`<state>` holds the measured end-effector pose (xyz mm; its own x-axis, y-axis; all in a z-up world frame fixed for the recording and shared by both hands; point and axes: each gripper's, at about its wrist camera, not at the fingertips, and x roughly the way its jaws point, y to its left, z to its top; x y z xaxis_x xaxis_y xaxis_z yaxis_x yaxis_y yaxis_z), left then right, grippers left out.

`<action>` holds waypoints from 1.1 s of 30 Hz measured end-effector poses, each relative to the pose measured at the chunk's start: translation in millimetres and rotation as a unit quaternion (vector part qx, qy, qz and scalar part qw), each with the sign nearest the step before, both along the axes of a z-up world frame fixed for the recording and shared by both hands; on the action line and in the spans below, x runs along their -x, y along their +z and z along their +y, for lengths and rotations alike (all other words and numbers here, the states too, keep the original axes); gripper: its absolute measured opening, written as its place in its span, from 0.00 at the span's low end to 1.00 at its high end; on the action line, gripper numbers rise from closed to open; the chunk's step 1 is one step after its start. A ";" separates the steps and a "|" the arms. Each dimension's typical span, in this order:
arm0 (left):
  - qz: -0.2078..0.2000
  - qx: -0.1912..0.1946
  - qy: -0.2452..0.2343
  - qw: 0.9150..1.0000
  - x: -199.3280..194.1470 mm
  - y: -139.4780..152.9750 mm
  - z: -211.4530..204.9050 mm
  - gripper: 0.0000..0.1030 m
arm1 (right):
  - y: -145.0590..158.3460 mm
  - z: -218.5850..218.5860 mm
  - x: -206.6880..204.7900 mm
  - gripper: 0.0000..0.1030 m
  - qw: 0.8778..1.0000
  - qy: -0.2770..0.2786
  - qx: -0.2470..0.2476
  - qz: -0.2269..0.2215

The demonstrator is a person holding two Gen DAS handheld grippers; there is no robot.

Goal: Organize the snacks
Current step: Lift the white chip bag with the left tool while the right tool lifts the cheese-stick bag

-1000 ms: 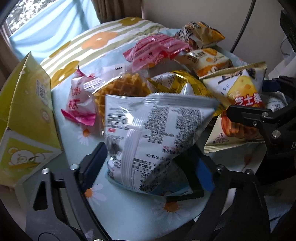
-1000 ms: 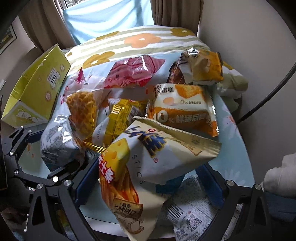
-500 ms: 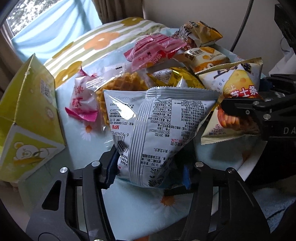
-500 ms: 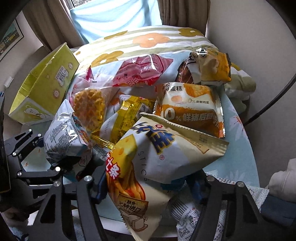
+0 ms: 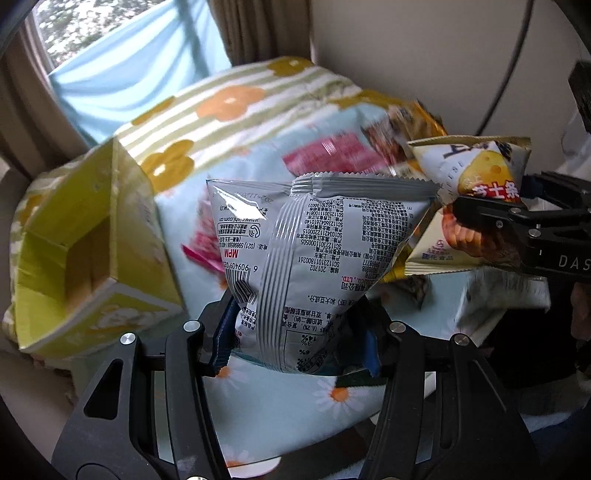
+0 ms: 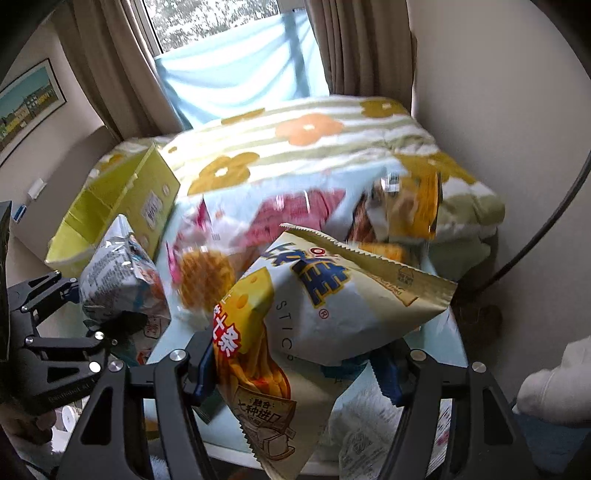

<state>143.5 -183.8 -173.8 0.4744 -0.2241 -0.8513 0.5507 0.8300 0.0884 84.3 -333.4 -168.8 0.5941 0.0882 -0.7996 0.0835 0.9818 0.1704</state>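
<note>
Left gripper (image 5: 297, 341) clamps silver bag (image 5: 314, 258) upright; right gripper (image 6: 291, 369) clamps cheese-stick bag (image 6: 325, 314) tilted.

A striped blanket with orange flowers (image 6: 306, 147) lay bunched at the far end of the daisy-print tabletop (image 5: 280, 417). Beige curtains (image 6: 354, 48) framed a window (image 6: 210, 18). A framed picture (image 6: 26, 107) hung on the wall, and a black cable (image 6: 546, 229) ran down beside it.

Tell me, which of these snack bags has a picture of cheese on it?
The cream cheese-stick bag pinched in the right gripper: it shows a yellow holed cheese wedge. The silver bag in the left gripper shows only printed text.
</note>
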 end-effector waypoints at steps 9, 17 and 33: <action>-0.048 0.070 0.059 0.995 -33.6 63.4 64.3 0.49 | 57.5 30.4 -36.1 0.62 0.998 0.027 0.017 -0.063; -0.071 0.123 0.138 0.980 -77.8 94.6 173.0 0.49 | 88.5 108.5 -90.1 0.62 0.992 0.081 0.009 -0.097; 0.028 0.058 0.188 0.980 -208.8 28.6 327.8 0.49 | 44.2 288.4 -203.6 0.62 0.987 0.152 0.023 -0.036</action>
<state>352.3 144.1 -145.2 0.4948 -0.1383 -0.8579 0.2044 0.9781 -0.0398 287.9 -45.0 -124.6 0.6003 0.2359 -0.7642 -0.2275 0.9664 0.1196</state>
